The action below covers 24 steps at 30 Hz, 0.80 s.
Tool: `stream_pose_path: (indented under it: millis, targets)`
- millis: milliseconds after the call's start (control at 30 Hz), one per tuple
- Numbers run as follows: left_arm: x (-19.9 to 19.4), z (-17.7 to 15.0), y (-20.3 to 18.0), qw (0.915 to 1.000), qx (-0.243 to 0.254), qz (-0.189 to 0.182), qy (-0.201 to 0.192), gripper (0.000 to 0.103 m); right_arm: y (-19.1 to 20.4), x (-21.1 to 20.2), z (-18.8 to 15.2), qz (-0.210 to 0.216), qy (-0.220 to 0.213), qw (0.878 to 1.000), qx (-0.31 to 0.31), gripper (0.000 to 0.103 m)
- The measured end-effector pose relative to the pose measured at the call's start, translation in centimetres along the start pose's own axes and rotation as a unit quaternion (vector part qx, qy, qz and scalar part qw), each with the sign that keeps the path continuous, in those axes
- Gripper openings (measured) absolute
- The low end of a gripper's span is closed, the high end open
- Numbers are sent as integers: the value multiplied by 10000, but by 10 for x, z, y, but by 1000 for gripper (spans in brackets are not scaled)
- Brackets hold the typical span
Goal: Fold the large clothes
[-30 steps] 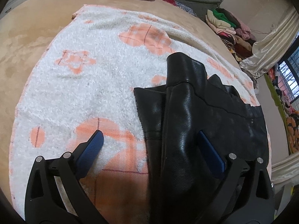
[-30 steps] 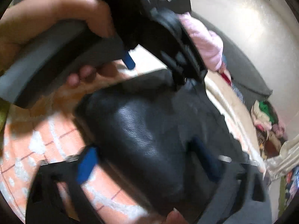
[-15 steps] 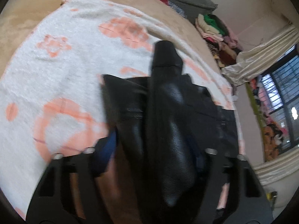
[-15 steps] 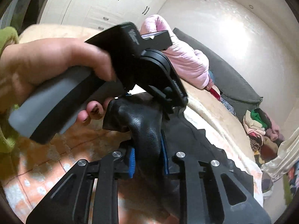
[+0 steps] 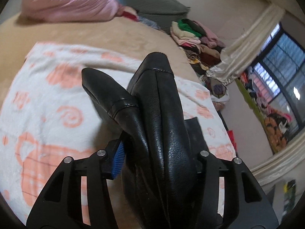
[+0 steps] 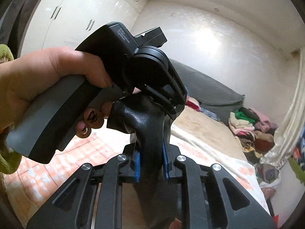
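A black leather garment [image 5: 160, 126] is lifted off the white and orange patterned blanket [image 5: 47, 99]. My left gripper [image 5: 156, 156] is shut on a thick bunch of it, which rises between the fingers and hides the right pad. My right gripper [image 6: 150, 164] is shut on another fold of the same leather garment [image 6: 146, 126], pinched between its blue pads [image 6: 137, 164]. The left gripper's handle [image 6: 122, 61] and the hand holding it fill the upper left of the right wrist view, just above the fold.
The blanket lies on a tan bed [image 5: 106, 36]. A pink quilt [image 5: 68, 3] and a grey cushion [image 5: 156, 5] lie at its far end. A pile of folded clothes [image 5: 194, 36] stands by the wall, near a curtain [image 5: 247, 43] and a window [image 5: 282, 61].
Both grippers have closed on the leather garment and lifted it off the blanket. The views have tilted up, showing more of the room.
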<state>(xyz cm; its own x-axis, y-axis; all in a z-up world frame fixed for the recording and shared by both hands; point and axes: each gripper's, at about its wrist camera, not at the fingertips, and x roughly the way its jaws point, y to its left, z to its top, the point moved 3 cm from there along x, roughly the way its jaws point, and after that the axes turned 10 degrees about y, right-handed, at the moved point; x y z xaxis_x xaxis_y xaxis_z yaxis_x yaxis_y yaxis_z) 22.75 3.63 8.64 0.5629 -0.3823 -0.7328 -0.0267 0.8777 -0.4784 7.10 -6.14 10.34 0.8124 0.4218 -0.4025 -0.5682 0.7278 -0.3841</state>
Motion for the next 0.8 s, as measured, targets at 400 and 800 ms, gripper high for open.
stream_pose_path:
  millis: [400,800]
  targets:
    - [53,-7,-128,9920,1124,572,17,53,-88,-42,-61,-452,50,9968,653,16]
    - [85,-16,-152,9933,1135,146,138,63,-155,-27,-140,294,924,9667,2367,16]
